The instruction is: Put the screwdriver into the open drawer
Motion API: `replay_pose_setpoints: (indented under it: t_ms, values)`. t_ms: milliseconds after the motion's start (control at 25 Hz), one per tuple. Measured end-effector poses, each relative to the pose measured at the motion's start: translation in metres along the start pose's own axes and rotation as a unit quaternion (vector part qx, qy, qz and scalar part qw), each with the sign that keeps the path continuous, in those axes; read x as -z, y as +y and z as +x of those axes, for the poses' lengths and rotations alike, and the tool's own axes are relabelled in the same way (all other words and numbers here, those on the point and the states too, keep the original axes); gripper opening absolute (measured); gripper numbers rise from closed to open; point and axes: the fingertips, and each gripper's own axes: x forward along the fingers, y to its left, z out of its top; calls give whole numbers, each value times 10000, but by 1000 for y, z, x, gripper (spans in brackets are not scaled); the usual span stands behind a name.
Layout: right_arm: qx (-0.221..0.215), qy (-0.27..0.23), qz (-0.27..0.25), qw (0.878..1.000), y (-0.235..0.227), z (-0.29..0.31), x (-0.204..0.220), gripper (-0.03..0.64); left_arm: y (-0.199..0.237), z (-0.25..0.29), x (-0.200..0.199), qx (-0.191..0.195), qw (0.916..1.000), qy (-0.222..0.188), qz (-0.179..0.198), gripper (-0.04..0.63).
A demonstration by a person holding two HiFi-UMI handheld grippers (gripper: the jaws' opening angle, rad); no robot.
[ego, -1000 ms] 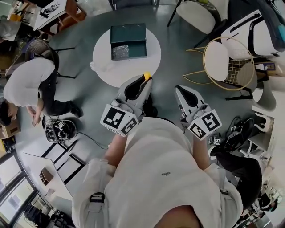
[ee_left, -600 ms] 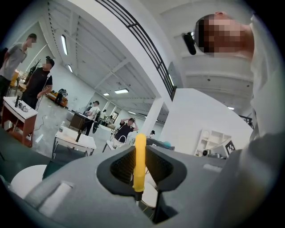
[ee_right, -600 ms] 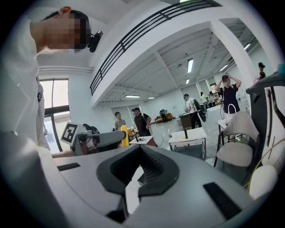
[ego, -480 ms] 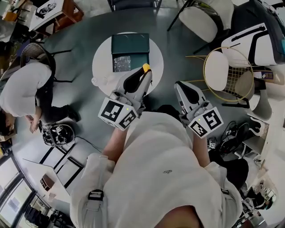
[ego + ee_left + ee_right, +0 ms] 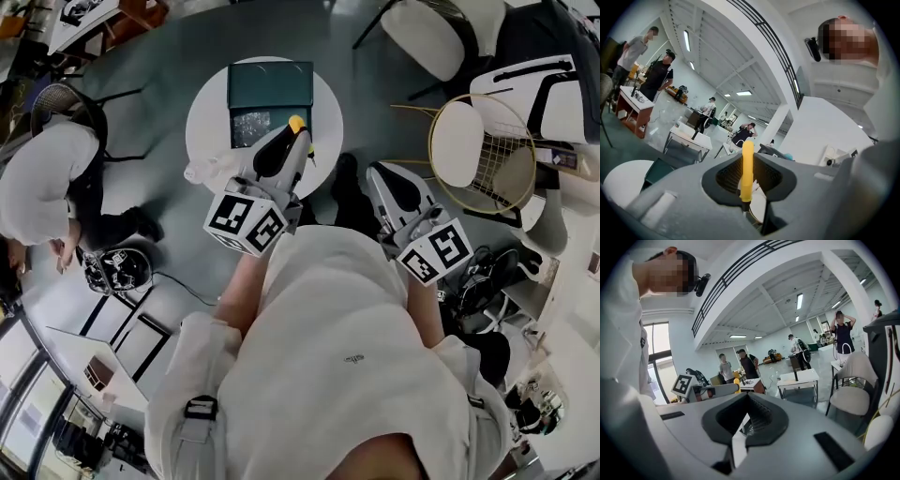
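Note:
In the head view my left gripper point(image 5: 296, 141) is shut on the yellow-handled screwdriver point(image 5: 296, 124), holding it over the near side of the round white table point(image 5: 323, 112). The dark green drawer box point(image 5: 272, 82) stands on that table, and its open drawer point(image 5: 249, 127) lies just left of the screwdriver's handle. In the left gripper view the yellow handle point(image 5: 747, 166) stands upright between the shut jaws, with the table point(image 5: 621, 180) and the box point(image 5: 657, 169) low at the left. My right gripper point(image 5: 379, 178) hangs shut and empty over the floor, right of the table.
A clear plastic bag point(image 5: 202, 170) lies at the table's near-left edge. A gold wire chair with a white cushion point(image 5: 461, 141) stands to the right. A person in white point(image 5: 42, 183) bends down at the left beside gear on the floor point(image 5: 117, 270).
Both grippers have moved forward toward the table. The left gripper with the screwdriver has come from over the floor to over the table's near side, next to the open drawer.

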Motion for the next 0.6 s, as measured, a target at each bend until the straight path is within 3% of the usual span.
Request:
replay_pose_setpoints:
  t_ms: [320,440,600]
  values:
    - [-453,300,55,9985,-42,22,-10,6,56,31,23,-1153,9924,-80,-419,74]
    - [-710,460,43,9964,-50,31,-10,6,80,30,36,-1676,9839,-125,-614,74]
    - [-891,643,55,9939,-65,37,-7,6,115,30,60,-2128,9670,-373,-1352,74]
